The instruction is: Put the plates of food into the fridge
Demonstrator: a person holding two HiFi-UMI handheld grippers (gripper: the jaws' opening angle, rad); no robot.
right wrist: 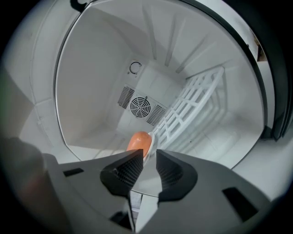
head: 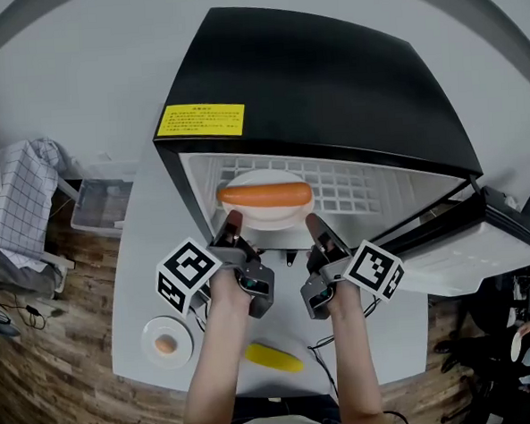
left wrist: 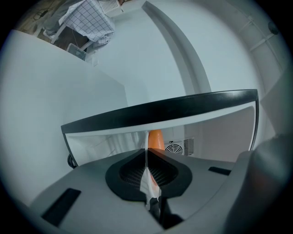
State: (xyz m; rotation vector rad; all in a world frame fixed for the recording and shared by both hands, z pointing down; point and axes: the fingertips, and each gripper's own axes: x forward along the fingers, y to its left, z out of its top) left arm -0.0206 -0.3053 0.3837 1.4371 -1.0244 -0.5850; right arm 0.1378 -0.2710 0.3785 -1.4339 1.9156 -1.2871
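The left gripper (left wrist: 147, 170) is pinching the near-left rim of the white plate (head: 267, 217), its jaws pressing together on the thin edge. The right gripper (right wrist: 144, 168) is holding its jaws slightly spread around the near-right rim, and the pads appear clear of it. The plate is carrying a long orange sausage (head: 264, 196) and is sitting at the near edge of the wire shelf (head: 353, 185) inside the open fridge (head: 328, 77).

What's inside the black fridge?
A round white plate with a long orange sausage, at the front of a white wire shelf, and a round fan vent on the back wall. Anything under the plate is covered.
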